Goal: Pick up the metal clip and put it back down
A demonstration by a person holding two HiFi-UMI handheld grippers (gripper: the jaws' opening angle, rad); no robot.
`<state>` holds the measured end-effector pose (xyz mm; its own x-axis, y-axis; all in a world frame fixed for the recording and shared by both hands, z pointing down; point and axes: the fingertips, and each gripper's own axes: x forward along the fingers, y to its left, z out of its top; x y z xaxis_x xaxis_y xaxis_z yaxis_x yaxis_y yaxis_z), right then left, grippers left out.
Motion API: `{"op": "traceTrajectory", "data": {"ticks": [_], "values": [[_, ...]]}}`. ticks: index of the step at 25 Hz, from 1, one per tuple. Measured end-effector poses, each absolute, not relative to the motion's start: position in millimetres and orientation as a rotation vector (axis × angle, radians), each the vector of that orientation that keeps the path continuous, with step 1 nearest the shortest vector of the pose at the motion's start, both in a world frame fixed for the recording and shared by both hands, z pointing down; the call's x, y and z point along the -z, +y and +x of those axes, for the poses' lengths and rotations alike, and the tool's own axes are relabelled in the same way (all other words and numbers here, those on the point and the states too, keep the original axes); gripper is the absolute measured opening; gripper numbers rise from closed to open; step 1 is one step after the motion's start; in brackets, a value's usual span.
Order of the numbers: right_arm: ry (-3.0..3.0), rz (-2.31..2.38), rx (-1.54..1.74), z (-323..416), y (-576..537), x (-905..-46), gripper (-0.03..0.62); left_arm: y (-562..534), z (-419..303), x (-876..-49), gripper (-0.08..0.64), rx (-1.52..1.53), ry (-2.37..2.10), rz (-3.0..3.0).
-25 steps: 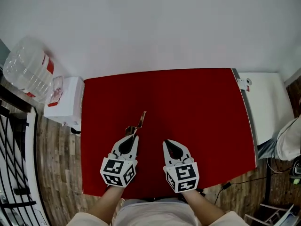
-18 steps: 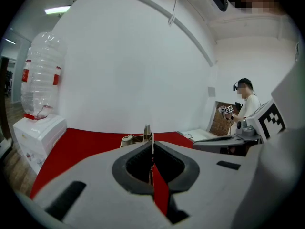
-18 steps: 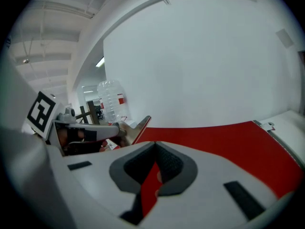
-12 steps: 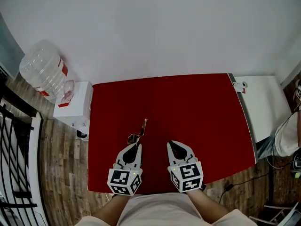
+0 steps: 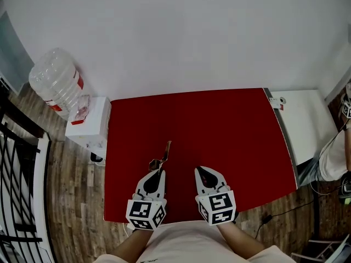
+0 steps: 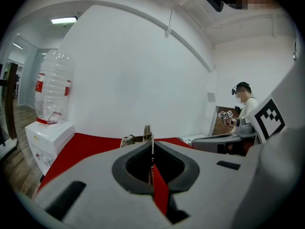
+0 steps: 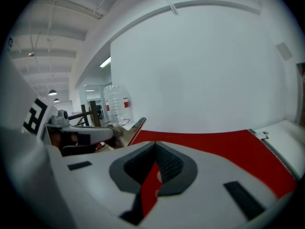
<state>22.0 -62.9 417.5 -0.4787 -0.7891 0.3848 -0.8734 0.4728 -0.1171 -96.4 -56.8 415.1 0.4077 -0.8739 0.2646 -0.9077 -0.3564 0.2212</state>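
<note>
The thin metal clip sticks out forward from the tip of my left gripper, which is shut on its near end over the red table. In the left gripper view the clip stands just past the closed jaws of the left gripper. My right gripper hangs beside it to the right, shut with nothing in it. The right gripper view shows the right gripper with its jaws meeting, and the clip at the left gripper's tip.
A large water bottle sits on a white dispenser left of the table. A white table adjoins the right edge, with a person beyond it. Wooden floor surrounds the table, and a black railing runs along the left.
Both grippers have drawn back toward the table's near edge. The clip has travelled with the left gripper. The head view has shifted slightly.
</note>
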Motion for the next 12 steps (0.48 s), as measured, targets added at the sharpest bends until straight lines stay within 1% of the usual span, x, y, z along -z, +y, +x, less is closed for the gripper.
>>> {"op": "traceTrajectory", "data": {"ticks": [12], "values": [[-2.453, 1.413, -0.44, 19.4, -52.9, -415.1, 0.008, -52.3, -96.9, -405.2, 0.009, -0.127, -1.553, 2.345]]}}
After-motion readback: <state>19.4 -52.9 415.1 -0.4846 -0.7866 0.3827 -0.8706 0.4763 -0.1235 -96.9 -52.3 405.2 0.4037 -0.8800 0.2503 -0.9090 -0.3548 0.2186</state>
